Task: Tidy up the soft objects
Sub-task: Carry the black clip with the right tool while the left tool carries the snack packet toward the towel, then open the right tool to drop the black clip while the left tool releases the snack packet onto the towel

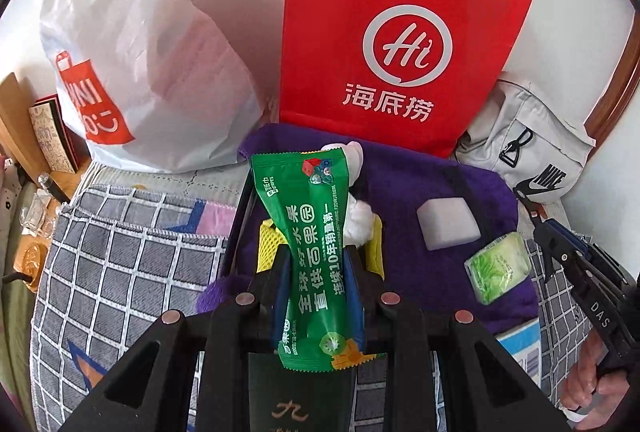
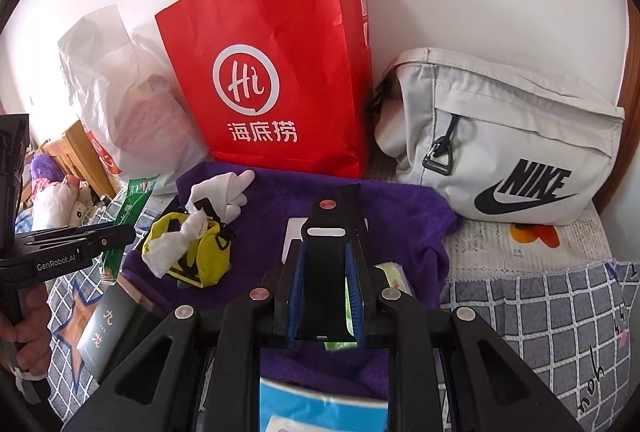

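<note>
My left gripper (image 1: 316, 256) is shut on a green wet-wipes packet (image 1: 316, 244) and holds it upright above the purple towel (image 1: 452, 171). On the towel lie a white sponge block (image 1: 448, 224), a small green tissue pack (image 1: 498, 268), a yellow mesh pouch (image 2: 196, 256) with crumpled white tissue (image 2: 176, 244) on it, and a white glove (image 2: 224, 191). My right gripper (image 2: 326, 252) is shut on a black flat object (image 2: 324, 272) above the towel, between the sponge and the tissue pack. The right gripper also shows at the left wrist view's right edge (image 1: 560, 248).
A red paper bag (image 2: 276, 71) stands against the wall behind the towel. A white plastic bag (image 2: 128, 91) is left of it, a grey Nike pouch (image 2: 504, 135) to the right. A checked grey cloth (image 1: 120, 252) covers the bed. A blue pack (image 2: 320, 408) lies near.
</note>
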Motion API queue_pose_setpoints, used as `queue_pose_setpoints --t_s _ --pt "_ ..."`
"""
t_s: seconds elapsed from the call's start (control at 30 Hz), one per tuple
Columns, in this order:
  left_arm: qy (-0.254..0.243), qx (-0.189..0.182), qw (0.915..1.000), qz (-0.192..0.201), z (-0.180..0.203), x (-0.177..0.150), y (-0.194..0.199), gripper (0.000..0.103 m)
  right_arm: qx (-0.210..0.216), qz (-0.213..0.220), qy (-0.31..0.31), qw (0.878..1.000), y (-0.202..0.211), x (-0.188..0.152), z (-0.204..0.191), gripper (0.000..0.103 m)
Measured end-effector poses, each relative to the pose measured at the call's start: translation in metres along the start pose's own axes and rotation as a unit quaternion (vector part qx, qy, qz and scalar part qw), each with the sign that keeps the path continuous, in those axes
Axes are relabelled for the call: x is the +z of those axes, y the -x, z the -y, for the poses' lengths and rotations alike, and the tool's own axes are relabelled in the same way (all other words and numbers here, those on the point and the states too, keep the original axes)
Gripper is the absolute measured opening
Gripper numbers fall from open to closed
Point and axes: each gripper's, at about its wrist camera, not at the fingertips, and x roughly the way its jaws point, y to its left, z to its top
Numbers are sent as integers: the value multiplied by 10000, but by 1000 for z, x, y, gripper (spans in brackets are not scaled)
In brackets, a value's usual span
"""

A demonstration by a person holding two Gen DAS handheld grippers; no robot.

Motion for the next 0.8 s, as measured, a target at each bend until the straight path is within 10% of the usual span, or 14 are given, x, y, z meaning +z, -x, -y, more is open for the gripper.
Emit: queue_pose_setpoints --t_s 0.8 --pt "-274 -39 9989 -368 26 9 -63 27 -35 -508 29 9987 -54 -5 15 21"
